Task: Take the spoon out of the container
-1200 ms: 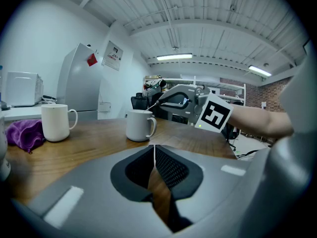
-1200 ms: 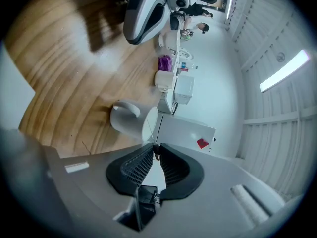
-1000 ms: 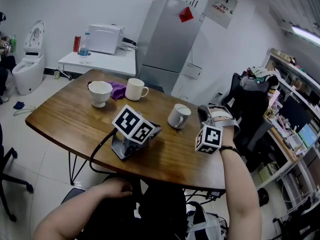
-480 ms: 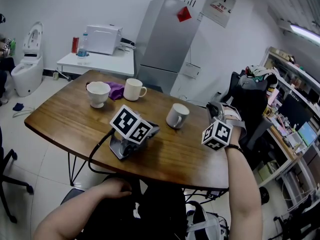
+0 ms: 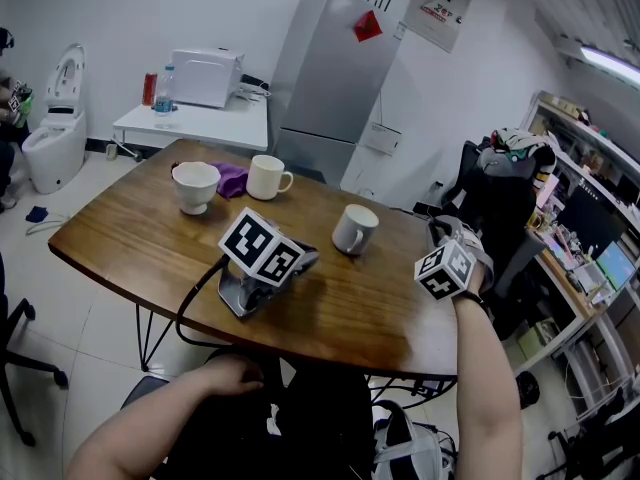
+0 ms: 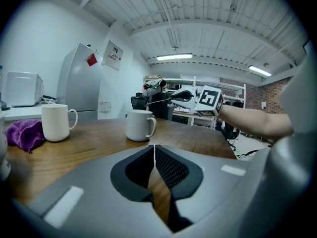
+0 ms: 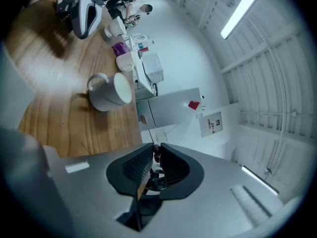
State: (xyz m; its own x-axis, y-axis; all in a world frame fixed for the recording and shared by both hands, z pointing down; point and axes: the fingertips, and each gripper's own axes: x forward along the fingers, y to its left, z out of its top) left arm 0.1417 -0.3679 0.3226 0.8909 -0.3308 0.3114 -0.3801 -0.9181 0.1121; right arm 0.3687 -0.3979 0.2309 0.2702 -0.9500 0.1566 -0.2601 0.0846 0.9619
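Observation:
A thin metal spoon [image 7: 146, 128] is pinched by its handle in my right gripper [image 7: 155, 148], its bowl pointing away from the jaws. In the head view that right gripper [image 5: 436, 232] hangs above the table's right edge, right of the white mug [image 5: 353, 230] and apart from it. From the left gripper view the spoon [image 6: 162, 100] shows as a thin rod in the air past the mug [image 6: 139, 125]. My left gripper [image 5: 300, 258] lies on the wooden table [image 5: 130, 248], shut with nothing between its jaws; no hand holds it.
A second white mug [image 5: 268, 178], a white cup [image 5: 196, 186] and a purple cloth [image 5: 236, 179] sit at the table's far left. A grey fridge [image 5: 335, 78] stands behind. A cluttered chair [image 5: 500, 183] is off the right edge.
My right gripper has moved to the right, away from the mug and out toward the table's right edge. The left gripper has not moved.

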